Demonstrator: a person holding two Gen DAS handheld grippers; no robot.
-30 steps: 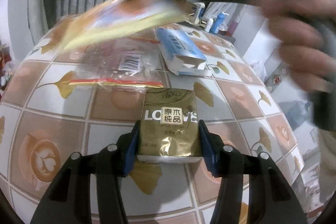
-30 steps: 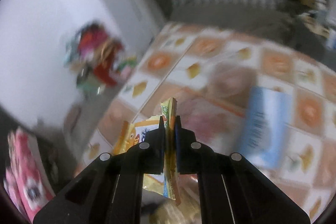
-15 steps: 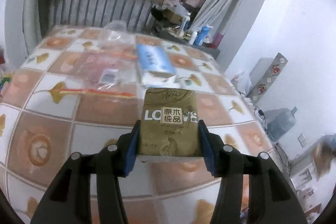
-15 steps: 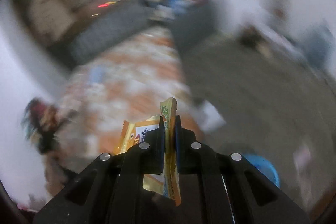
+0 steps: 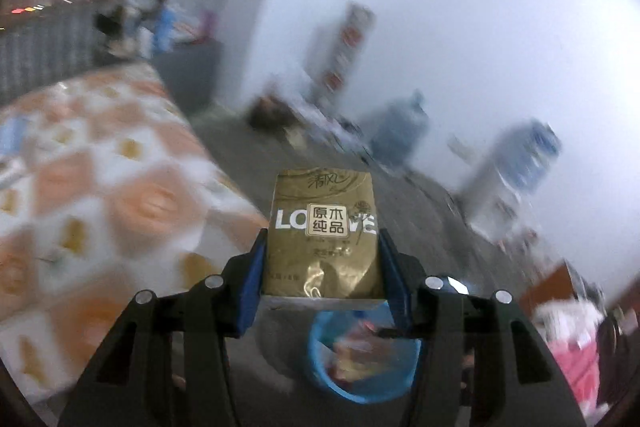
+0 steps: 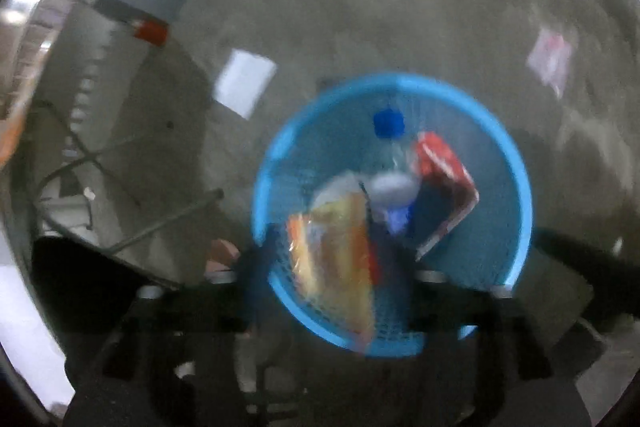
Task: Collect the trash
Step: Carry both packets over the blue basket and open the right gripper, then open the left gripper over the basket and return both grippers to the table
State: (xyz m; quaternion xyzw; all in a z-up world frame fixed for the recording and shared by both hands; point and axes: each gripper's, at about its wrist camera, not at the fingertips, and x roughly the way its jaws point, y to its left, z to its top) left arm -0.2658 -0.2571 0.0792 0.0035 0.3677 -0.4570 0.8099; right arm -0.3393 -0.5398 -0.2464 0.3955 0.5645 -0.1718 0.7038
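My left gripper (image 5: 322, 255) is shut on a gold tissue pack (image 5: 323, 227) and holds it in the air past the table edge, above a blue waste basket (image 5: 316, 359) on the floor. In the right wrist view my right gripper (image 6: 332, 263) hangs over the same blue basket (image 6: 516, 183), its fingers spread wide and blurred. A yellow-orange snack wrapper (image 6: 332, 263) lies between them, falling into the basket. The basket holds a bottle with a blue cap (image 6: 387, 125) and a red packet (image 6: 444, 163).
The patterned table (image 5: 100, 211) lies to the left in the left wrist view. Water jugs (image 5: 400, 131) stand by the white wall. A white sheet (image 6: 244, 83) and a pink wrapper (image 6: 550, 57) lie on the grey floor near the basket.
Both grippers have swung away from the table toward the floor basket. My right gripper has opened and let go of the yellow wrapper over the basket. The left still holds the gold pack.
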